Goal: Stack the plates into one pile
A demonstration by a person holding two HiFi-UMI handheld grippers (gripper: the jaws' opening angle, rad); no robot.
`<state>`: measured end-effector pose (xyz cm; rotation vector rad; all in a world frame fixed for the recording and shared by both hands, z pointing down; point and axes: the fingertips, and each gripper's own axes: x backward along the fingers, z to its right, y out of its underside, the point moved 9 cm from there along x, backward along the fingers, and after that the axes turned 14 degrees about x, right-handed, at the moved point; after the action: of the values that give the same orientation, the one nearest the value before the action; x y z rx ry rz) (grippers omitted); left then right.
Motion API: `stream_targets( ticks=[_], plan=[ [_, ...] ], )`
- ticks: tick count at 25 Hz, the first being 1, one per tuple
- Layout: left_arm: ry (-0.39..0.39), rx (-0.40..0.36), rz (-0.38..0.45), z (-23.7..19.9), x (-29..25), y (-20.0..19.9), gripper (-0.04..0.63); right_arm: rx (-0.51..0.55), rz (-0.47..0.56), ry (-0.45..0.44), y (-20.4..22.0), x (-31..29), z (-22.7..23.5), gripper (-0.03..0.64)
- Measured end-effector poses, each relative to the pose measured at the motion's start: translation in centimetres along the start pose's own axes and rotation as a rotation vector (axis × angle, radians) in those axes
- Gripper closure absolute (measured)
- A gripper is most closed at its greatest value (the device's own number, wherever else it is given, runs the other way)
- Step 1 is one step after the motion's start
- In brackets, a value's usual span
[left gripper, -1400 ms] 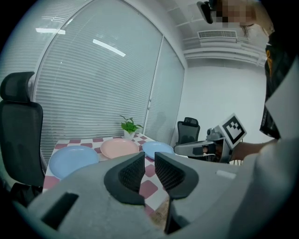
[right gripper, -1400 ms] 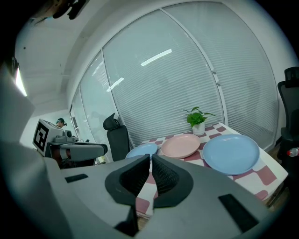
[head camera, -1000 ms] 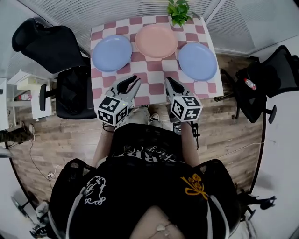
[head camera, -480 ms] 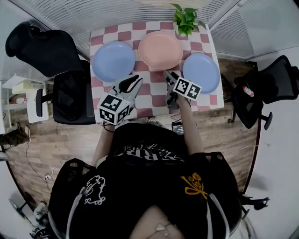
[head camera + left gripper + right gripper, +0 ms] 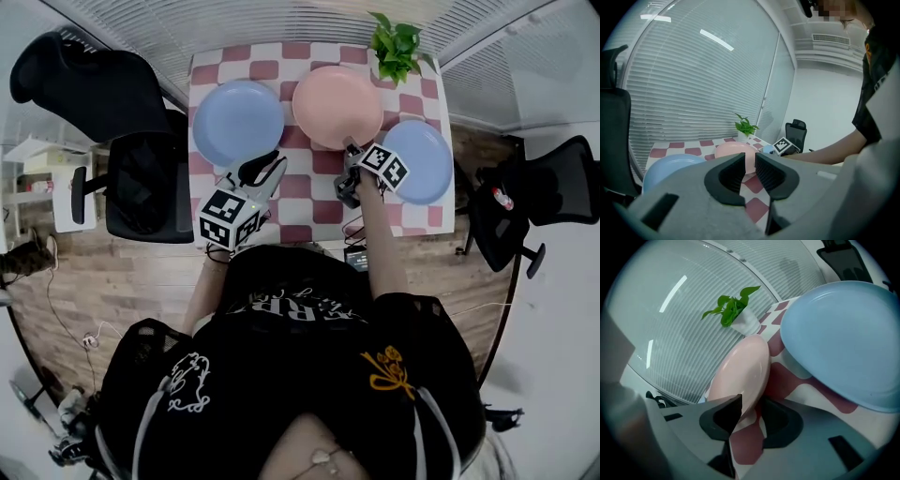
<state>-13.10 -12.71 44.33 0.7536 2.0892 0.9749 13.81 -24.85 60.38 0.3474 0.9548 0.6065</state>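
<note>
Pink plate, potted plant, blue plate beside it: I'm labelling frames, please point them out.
pink plate (image 5: 337,105), head view, its centre.
potted plant (image 5: 396,47), head view, its leaves.
blue plate beside the plant (image 5: 424,161), head view, its centre.

The bench (image 5: 265,67) wore a red-and-white checked cloth and stood against a long run of white slatted blinds (image 5: 281,19), with a small leafy plant (image 5: 397,45) at its far corner. Wood-plank floor (image 5: 122,281) lay all around it. A black office chair (image 5: 141,187) was drawn up at the bench's left side and another black chair (image 5: 525,206) stood off to the right. A low white shelf unit (image 5: 70,187) sat left of the near chair (its contents too small to tell), and a thin cable (image 5: 66,323) trailed over the planks. Strip lights (image 5: 715,40) glinted in the blinds, beside a plain white wall (image 5: 825,103) and a ceiling vent (image 5: 829,40)
</note>
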Motion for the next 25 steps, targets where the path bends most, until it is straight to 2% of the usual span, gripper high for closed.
stream_targets(
  ticks=[6,9,13,18,20,22,25],
  plan=[
    [-0.024,0.035,-0.037,-1.4,-0.2,0.5,0.518,0.011,-0.044,-0.006,0.4,0.9,0.3,0.505],
    [-0.027,0.056,-0.114,-2.3,-1.0,2.0,0.512,0.044,-0.079,-0.014,1.5,2.3,0.6,0.509],
    [-0.023,0.098,-0.258,-3.4,-2.8,5.4,0.388,0.105,-0.127,-0.026,3.5,4.5,1.1,0.515],
    [-0.027,0.181,-0.414,-4.8,-5.4,10.6,0.353,0.173,-0.174,-0.034,5.2,6.9,1.8,0.523],
    [-0.041,0.192,-0.473,-5.1,-6.4,12.2,0.348,0.190,-0.181,-0.032,5.7,7.5,2.0,0.525],
    [-0.034,0.188,-0.505,-5.2,-7.1,13.0,0.342,0.204,-0.177,-0.024,6.1,8.1,2.1,0.527],
    [-0.019,0.167,-0.507,-5.4,-7.2,13.2,0.342,0.225,-0.159,-0.014,6.3,8.7,1.9,0.531]
  ],
)
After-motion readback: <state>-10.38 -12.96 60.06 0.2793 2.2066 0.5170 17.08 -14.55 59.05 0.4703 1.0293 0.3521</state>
